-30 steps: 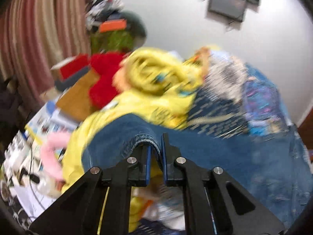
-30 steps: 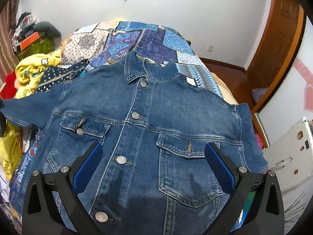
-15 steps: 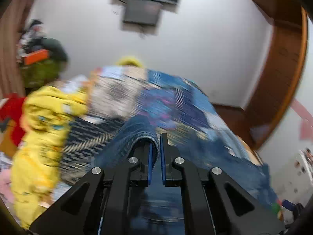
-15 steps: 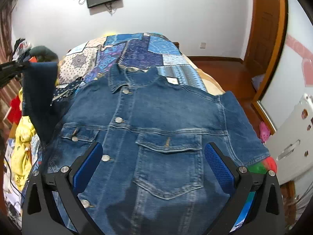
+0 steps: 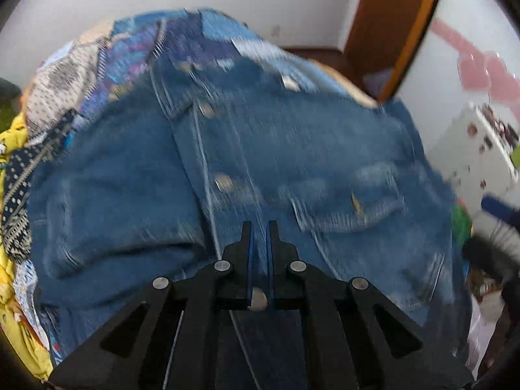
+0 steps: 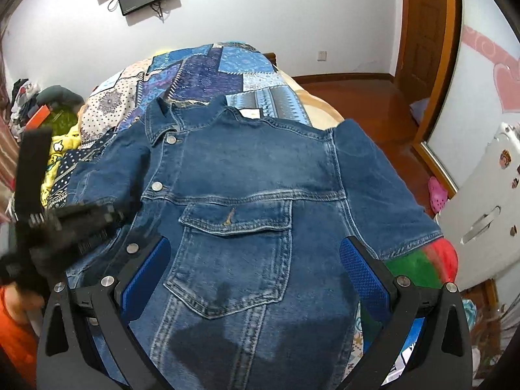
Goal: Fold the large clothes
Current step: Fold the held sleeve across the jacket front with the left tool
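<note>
We've just swung the left sleeve across w/ our left gripper [image 5: 258,227]; the dark blue denim jacket [image 6: 247,175] lies ahead of its fingers, which look near-closed, cloth between unclear. Right gripper [image 6: 255,261] hangs wide open, empty; right sleeve prob. next.
</note>
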